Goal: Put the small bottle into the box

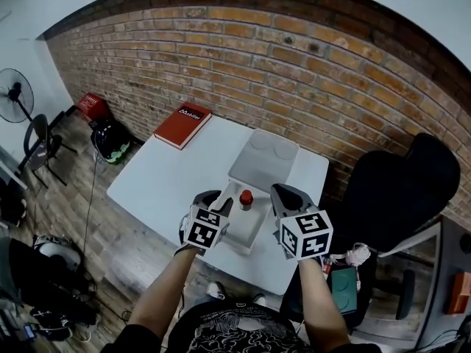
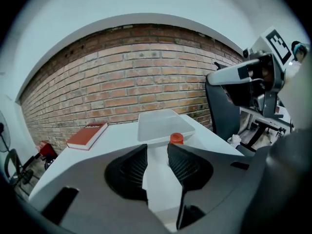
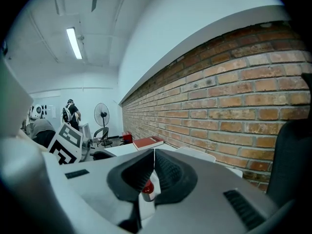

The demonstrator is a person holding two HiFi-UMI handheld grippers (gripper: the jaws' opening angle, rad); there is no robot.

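A small bottle with a red cap [image 1: 246, 196] stands upright inside the open white box [image 1: 246, 225] at the table's near edge. My left gripper [image 1: 218, 199] is at the box's left rim. In the left gripper view its jaws [image 2: 157, 152] stand apart, the white box [image 2: 158, 179] shows in the gap, and the red cap [image 2: 176, 139] peeks over the right jaw. My right gripper [image 1: 283, 195] hovers just right of the box, clear of the bottle. Its tips [image 3: 154, 155] meet, and the bottle [image 3: 147, 190] shows below and beyond them.
The box's lid [image 1: 263, 160] lies flat just behind the box. A red book [image 1: 182, 124] rests at the white table's [image 1: 169, 175] far left corner. A black chair [image 1: 397, 190] stands to the right, a brick wall runs behind, and a fan [image 1: 15, 94] and bags are on the floor at the left.
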